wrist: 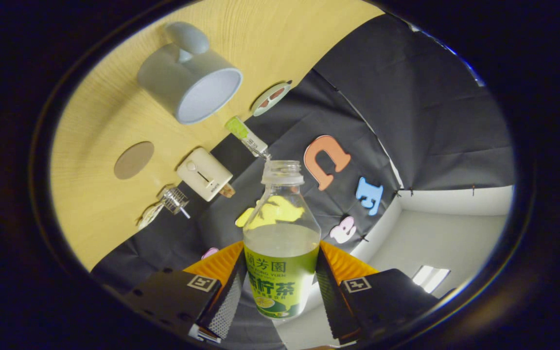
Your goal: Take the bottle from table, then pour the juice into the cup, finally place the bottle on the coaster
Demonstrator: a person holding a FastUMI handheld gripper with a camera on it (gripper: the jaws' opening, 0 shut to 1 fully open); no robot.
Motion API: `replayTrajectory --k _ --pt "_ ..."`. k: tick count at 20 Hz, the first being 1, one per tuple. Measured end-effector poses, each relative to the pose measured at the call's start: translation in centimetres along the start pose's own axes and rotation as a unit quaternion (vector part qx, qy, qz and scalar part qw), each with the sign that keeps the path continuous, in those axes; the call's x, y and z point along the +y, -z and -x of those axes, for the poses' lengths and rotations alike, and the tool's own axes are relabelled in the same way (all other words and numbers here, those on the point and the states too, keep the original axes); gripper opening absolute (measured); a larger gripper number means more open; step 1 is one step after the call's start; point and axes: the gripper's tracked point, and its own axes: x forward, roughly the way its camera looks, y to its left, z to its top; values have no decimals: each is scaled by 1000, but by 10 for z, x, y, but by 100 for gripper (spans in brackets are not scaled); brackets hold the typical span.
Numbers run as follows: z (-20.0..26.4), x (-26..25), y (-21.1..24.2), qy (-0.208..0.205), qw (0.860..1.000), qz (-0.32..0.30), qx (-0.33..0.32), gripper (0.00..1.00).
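Surface: wooden table [100, 146], black cloth wall behind.
Bottle [281, 233]: uncapped, part full, clamped btwn both fingers of gripper [280, 287].
Cup [190, 73]: grey mug on table, well beyond bottle mouth.
Coaster [134, 160]: round, on table near cup.
Other: cream box [204, 174] btwn coaster and bottle.

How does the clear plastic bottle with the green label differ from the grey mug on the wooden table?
The clear plastic bottle is see-through, showing pale juice inside; the grey mug is opaque with a pale inside. The bottle is clamped between the gripper fingers, while the mug stands free on the wooden table beyond them. The bottle narrows to a small threaded neck; the mug's mouth is wide and it has a handle. Both are open-topped.
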Motion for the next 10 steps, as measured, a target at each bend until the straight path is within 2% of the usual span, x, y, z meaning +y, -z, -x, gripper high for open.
replayTrajectory --k 10 --pt "-1 -9 3 8 1000 16 3 79"
